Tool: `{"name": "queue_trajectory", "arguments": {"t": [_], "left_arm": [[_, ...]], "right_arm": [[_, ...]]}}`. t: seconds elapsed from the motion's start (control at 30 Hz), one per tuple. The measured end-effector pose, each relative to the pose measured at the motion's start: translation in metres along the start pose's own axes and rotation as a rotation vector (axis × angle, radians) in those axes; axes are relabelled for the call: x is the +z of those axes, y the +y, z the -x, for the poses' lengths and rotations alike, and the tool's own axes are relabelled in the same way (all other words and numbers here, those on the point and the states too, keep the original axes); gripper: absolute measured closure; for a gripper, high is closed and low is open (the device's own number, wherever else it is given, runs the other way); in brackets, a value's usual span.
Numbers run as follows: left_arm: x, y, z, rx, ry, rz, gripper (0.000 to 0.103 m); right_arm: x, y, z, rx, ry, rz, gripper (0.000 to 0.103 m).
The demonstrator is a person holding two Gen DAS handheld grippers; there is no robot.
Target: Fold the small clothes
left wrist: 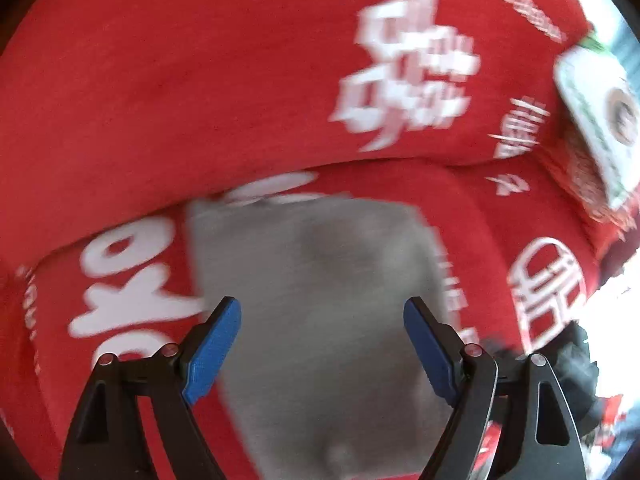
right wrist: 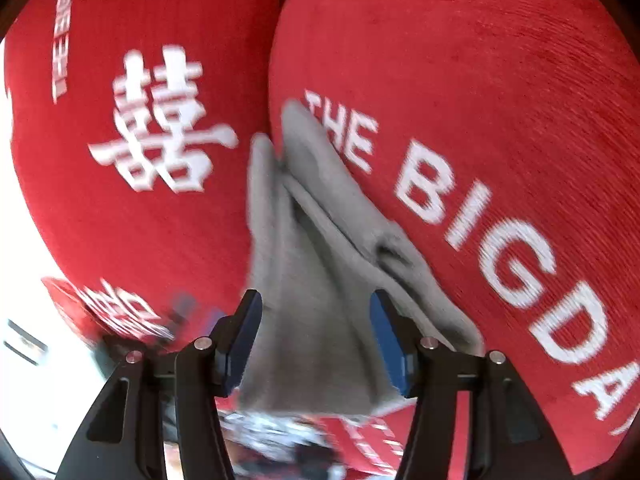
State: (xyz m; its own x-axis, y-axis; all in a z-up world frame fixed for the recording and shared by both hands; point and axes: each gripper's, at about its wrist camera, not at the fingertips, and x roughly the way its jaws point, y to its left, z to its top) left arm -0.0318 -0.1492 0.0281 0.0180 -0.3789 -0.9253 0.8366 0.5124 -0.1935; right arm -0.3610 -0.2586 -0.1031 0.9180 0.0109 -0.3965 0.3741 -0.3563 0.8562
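Observation:
A small grey garment point(left wrist: 320, 280) lies on a red cover printed with white characters point(left wrist: 180, 80). In the left wrist view it looks flat and roughly square, and my left gripper point(left wrist: 322, 320) is open just above it, blue pads apart with nothing between them. In the right wrist view the grey garment point(right wrist: 312, 280) shows folds and a creased edge, lying against a red cushion lettered "THE BIG DAY" point(right wrist: 480, 120). My right gripper point(right wrist: 316, 320) is open over the garment's near part, holding nothing. Both views are motion-blurred.
A second red cushion with a white double-happiness character point(right wrist: 160, 120) sits left of the garment. A white and green packet point(left wrist: 592, 116) lies at the far right of the red cover. Bright floor or wall shows at the lower left point(right wrist: 24, 280).

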Motion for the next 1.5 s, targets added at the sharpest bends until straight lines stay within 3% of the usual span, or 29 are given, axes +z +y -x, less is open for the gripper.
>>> {"name": "queue_trajectory", "arguments": {"t": [0.13,0.2,0.3,0.37,0.4,0.47,0.57,0.77,0.93,1.07,1.2,1.33,1.4,1.43,1.5], "left_arm": [[-0.023,0.040,-0.017,0.078,0.067,0.091,0.019],[-0.031,0.046,-0.022,0.095,0.084,0.097,0.019],[-0.042,0.047,-0.031,0.103,0.100,0.097,0.019],[-0.047,0.045,-0.033,0.104,0.105,0.090,0.019],[-0.048,0.042,-0.035,0.106,0.106,0.087,0.019],[-0.050,0.038,-0.034,0.098,0.101,0.074,0.019],[-0.052,0.027,-0.038,0.086,0.102,0.030,0.018],[-0.062,0.015,-0.060,0.066,0.153,-0.015,0.018],[-0.069,0.012,-0.058,0.075,0.167,-0.039,0.018],[-0.075,0.014,-0.044,0.096,0.165,-0.046,0.018],[-0.079,0.012,-0.036,0.093,0.161,-0.077,0.018],[-0.095,0.009,-0.046,0.098,0.201,-0.103,0.018],[-0.103,0.010,-0.051,0.106,0.210,-0.109,0.018],[-0.107,0.012,-0.053,0.102,0.217,-0.107,0.017],[-0.112,0.016,-0.053,0.087,0.217,-0.093,0.011]], "right_arm": [[0.010,0.013,-0.027,0.017,0.074,0.027,0.042],[-0.005,0.022,-0.056,-0.020,0.133,0.079,0.042],[0.000,0.045,-0.081,-0.108,0.198,0.177,0.045],[0.003,0.058,-0.092,-0.182,0.218,0.247,0.084],[0.005,0.070,-0.100,-0.270,0.224,0.313,0.089],[-0.001,0.094,-0.102,-0.331,0.215,0.445,0.089],[-0.014,0.128,-0.090,-0.328,0.207,0.612,0.090],[0.009,0.084,-0.078,-0.417,0.187,0.544,0.089],[0.021,0.063,-0.068,-0.443,0.155,0.483,0.077],[0.007,0.082,-0.049,-0.549,0.122,0.541,0.074],[-0.028,0.105,-0.017,-0.493,0.117,0.604,0.075],[-0.063,0.106,-0.019,-0.499,0.187,0.658,0.077],[-0.074,0.094,-0.028,-0.577,0.233,0.699,0.080],[-0.076,0.085,-0.032,-0.617,0.250,0.715,0.088],[-0.079,0.064,-0.041,-0.741,0.264,0.761,0.094]]}}
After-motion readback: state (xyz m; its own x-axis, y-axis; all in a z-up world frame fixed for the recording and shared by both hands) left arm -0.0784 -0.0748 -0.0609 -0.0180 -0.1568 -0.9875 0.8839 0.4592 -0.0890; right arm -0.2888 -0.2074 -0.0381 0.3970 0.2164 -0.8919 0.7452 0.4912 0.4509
